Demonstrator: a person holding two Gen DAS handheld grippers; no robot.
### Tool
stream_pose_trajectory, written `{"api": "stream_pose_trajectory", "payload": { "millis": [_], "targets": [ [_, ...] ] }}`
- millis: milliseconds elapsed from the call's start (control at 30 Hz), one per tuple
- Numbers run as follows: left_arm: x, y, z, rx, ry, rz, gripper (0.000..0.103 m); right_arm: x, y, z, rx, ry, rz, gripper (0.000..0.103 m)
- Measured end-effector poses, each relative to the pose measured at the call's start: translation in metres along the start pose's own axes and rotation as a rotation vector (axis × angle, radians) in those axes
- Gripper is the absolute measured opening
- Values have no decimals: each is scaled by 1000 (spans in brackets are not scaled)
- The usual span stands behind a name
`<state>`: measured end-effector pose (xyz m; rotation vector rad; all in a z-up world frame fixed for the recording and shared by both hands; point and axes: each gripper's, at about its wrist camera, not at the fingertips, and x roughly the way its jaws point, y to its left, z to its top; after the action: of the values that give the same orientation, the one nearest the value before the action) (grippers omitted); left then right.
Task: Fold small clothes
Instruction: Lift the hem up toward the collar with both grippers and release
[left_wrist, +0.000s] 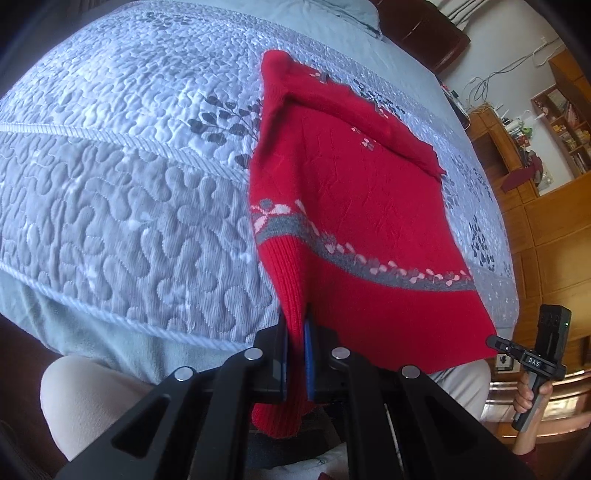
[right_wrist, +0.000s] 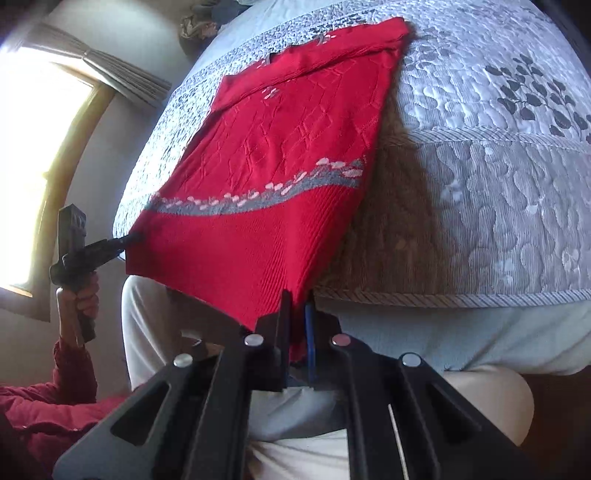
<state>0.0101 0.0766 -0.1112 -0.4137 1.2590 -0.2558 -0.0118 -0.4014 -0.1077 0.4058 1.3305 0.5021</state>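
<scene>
quilted bedspread (left_wrist: 110, 192) fills our left. our left gripper (left_wrist: 295, 354) pinches one bottom corner of the red sweater (left_wrist: 351, 192), our right gripper (right_wrist: 297, 332) pinches the other. we hold the hem lifted off the bed edge; the sweater's upper part lies on the quilt.

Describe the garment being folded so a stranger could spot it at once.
Find the grey quilted bedspread covering the bed. On its near side lies a red knitted sweater, hem lifted off the edge. Only it is bright red, with a grey band of pale pink flowers above the ribbed hem.
</scene>
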Motion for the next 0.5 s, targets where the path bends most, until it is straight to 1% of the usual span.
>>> {"api": "stream_pose_trajectory", "payload": {
  "millis": [67,133,233,267,367,467,500],
  "targets": [
    [3,-3,15,-13,-6,2,7,-2,-1,16,18,-12,25,6],
    [4,-7,30,-18,-20,-9,7,-7,-1,33,28,-26,27,6],
    [8,-11,64,-29,-50,-15,7,-13,-2,67,43,-48,28,6],
    [11,-11,76,-37,-57,-18,7,-15,-6,85,59,-53,27,6],
    [25,-11,114,-61,-73,-8,7,-12,-13,122,80,-57,-2,6],
    [50,-7,148,-91,-55,7,7,4,-29,163,132,-30,-7,6],
    [62,-5,158,-103,-43,15,7,10,-33,171,140,-22,-14,6]
  ]
}}
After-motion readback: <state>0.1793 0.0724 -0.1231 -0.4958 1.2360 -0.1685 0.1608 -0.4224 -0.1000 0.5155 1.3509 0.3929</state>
